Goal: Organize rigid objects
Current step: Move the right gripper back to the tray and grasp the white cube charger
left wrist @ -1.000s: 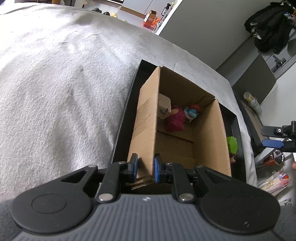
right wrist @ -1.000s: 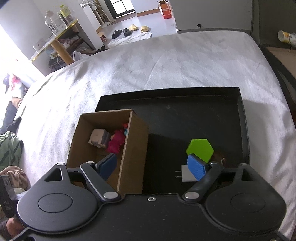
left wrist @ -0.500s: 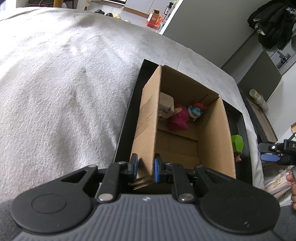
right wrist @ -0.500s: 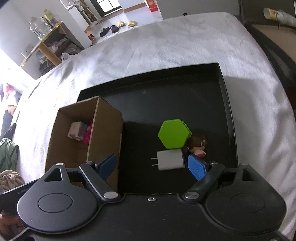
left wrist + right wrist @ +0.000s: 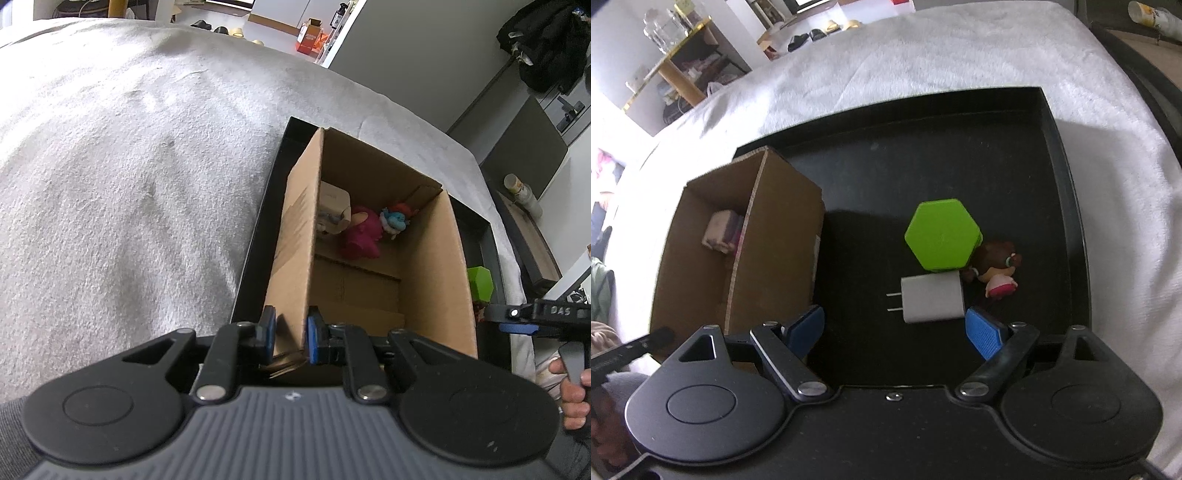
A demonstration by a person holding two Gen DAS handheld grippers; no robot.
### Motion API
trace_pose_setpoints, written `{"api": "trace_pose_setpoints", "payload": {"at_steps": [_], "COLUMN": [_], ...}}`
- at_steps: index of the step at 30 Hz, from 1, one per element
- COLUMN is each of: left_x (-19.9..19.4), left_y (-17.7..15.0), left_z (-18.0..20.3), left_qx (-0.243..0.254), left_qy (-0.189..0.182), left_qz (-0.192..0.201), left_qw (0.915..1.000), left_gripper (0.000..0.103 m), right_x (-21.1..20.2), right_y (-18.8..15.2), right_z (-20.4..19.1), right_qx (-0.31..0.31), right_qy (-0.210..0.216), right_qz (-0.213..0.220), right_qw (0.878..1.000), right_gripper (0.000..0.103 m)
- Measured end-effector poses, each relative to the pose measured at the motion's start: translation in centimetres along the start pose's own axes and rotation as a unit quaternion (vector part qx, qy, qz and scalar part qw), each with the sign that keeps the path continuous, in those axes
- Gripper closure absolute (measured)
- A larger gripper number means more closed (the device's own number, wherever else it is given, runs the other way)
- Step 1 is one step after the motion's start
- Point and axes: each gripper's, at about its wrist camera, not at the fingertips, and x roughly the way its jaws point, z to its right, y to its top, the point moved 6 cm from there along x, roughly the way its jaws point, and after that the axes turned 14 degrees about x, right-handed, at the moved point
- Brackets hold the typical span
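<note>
The box [image 5: 373, 258], an open cardboard one, stands in the left part of a black tray [image 5: 255, 236] on a white blanket [image 5: 122, 177]. In the left wrist view it fills the middle of the picture. The left gripper [image 5: 290, 338] is at 6 o'clock and is closed on the near end of the box's left wall; one blue pad is outside the wall and the other is inside. Deep in the box, toward 12 o'clock, lie a beige block [image 5: 332, 208], a magenta toy [image 5: 362, 234] and a small blue and red toy [image 5: 397, 218], close together. At 3 o'clock from the box a green block [image 5: 480, 282] shows past the right wall. Lower at the right edge, part of the right gripper [image 5: 517, 326] and a hand [image 5: 570, 395] on its handle are visible.

In the right wrist view the box [image 5: 775, 236] is at 9 o'clock, in the tray [image 5: 1067, 206]. The right gripper [image 5: 895, 332] is at 6 o'clock with its jaws wide apart and nothing between the pads. A white charger [image 5: 932, 297] lies flat on the tray just beyond the gripper, its two prongs pointing to 9 o'clock. The green block [image 5: 942, 238], a hexagon, touches the charger on its 12 o'clock side. A small doll [image 5: 995, 267] with brown hair lies against the block at its 4 o'clock side.
</note>
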Motion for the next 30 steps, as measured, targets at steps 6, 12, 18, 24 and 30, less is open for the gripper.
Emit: {"api": "trace_pose_setpoints", "payload": {"at_steps": [6,12,18,24,30], "left_x": [0.1,0.3,0.4,0.4,0.3], "left_y": [0.1,0.1,0.0,0.1,0.1], "left_z": [0.1,0.1,-0.1,-0.1,0.0], "left_qx": [0.0,-0.001,-0.003,-0.005,-0.005], "left_qy": [0.003,0.004,0.002,0.0,-0.002], "left_qz": [-0.003,-0.005,-0.005,-0.006,-0.006], "left_qw": [1.0,1.0,1.0,1.0,1.0], "left_gripper": [0.087,0.087,0.087,0.087,0.086], "right_x": [1.3,2.6,3.5,4.2,5.2], "right_y": [-0.1,-0.3,-0.5,0.0,-0.2], "right_z": [0.2,0.5,0.6,0.6,0.5], "right_qx": [-0.021,-0.032,-0.039,-0.034,-0.04], "right_qy": [-0.029,-0.043,-0.059,-0.061,-0.078], "right_qz": [0.005,-0.006,-0.013,-0.013,-0.017], "right_qw": [0.999,0.999,0.997,0.997,0.996], "right_gripper": [0.021,0.021,0.022,0.022,0.026]}}
